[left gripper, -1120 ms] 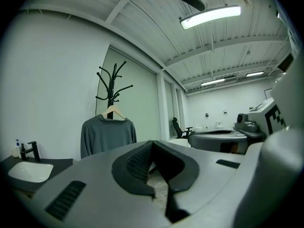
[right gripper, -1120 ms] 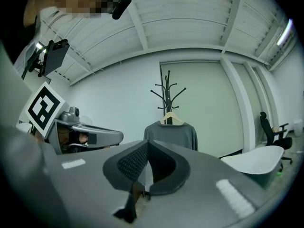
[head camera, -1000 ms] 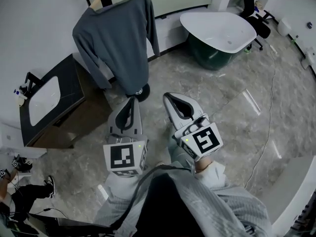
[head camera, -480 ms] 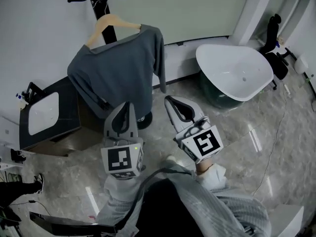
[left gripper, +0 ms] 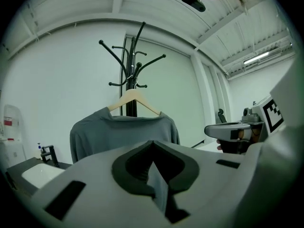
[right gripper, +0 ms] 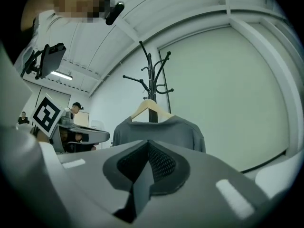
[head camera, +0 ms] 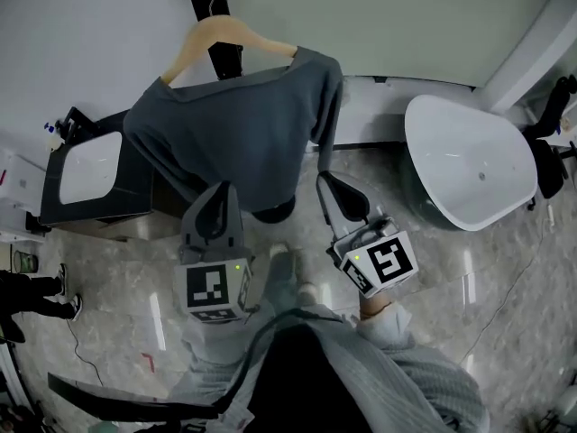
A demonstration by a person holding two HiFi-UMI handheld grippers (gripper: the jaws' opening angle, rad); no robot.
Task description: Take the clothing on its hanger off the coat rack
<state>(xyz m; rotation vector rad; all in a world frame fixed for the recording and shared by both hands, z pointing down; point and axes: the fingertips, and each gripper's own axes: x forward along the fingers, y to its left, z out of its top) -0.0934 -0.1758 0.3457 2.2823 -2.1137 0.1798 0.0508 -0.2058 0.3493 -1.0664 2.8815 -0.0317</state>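
A grey long-sleeved top (head camera: 239, 133) hangs on a wooden hanger (head camera: 221, 36) hooked on a black coat rack (head camera: 216, 16). The left gripper view has the top (left gripper: 124, 132), the hanger (left gripper: 134, 99) and the rack (left gripper: 130, 65) straight ahead; in the right gripper view they appear as the top (right gripper: 159, 132), the hanger (right gripper: 151, 107) and the rack (right gripper: 151, 70). My left gripper (head camera: 214, 198) is shut and empty, just short of the top's hem. My right gripper (head camera: 330, 186) is also shut and empty, by the hanging right sleeve.
A dark vanity with a white basin (head camera: 86, 170) stands left of the rack. A white bathtub (head camera: 469, 165) sits at the right. The rack's round base (head camera: 270, 210) rests on grey marble floor. A person's legs (head camera: 36, 296) show at the far left.
The view has tilted up and closer: the top, hanger and rack now sit lower and larger in the head view. Both grippers have come nearer to the top and stay shut.
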